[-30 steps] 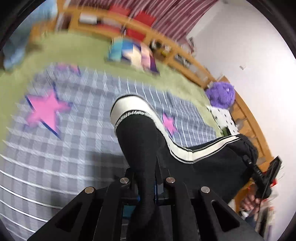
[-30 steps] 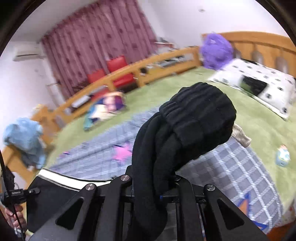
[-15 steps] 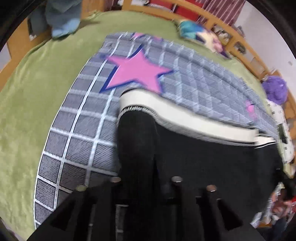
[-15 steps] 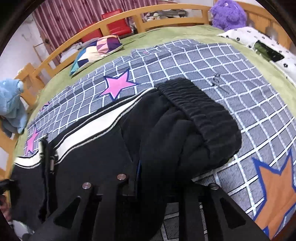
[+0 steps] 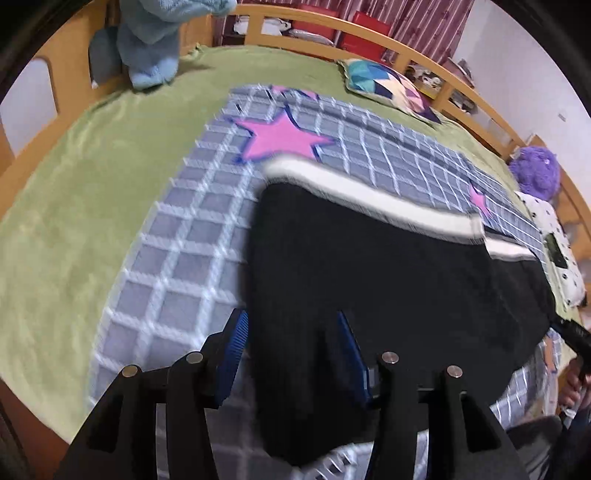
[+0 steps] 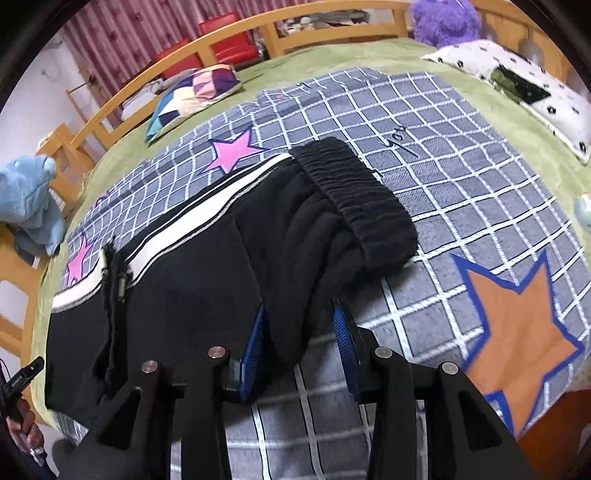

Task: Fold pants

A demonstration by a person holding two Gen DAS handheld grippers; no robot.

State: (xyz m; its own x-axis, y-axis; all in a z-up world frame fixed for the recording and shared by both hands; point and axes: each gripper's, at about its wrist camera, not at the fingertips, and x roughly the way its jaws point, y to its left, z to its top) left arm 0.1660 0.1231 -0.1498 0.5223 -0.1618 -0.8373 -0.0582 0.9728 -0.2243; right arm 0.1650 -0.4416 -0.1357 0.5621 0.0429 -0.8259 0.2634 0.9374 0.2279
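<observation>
Black pants (image 5: 369,280) with a white side stripe (image 5: 369,195) lie flat on the grey checked blanket (image 5: 177,236). My left gripper (image 5: 291,350) is open, its blue pads either side of the near edge at the leg end. In the right wrist view the pants (image 6: 192,280) stretch left, with the ribbed waistband (image 6: 354,199) bunched at the right. My right gripper (image 6: 303,343) is open over the near edge of the waist end, fabric lying loose between the pads.
The blanket (image 6: 461,155) covers a green bed sheet (image 5: 74,184) inside a wooden bed rail (image 5: 369,40). A patchwork pillow (image 6: 192,96), a blue plush (image 5: 159,37), a purple plush (image 6: 443,18) and a dotted pillow (image 6: 535,92) lie around the edges.
Both grippers lowered the held-up pants onto the blanket, spread them flat, then opened and let go of the fabric.
</observation>
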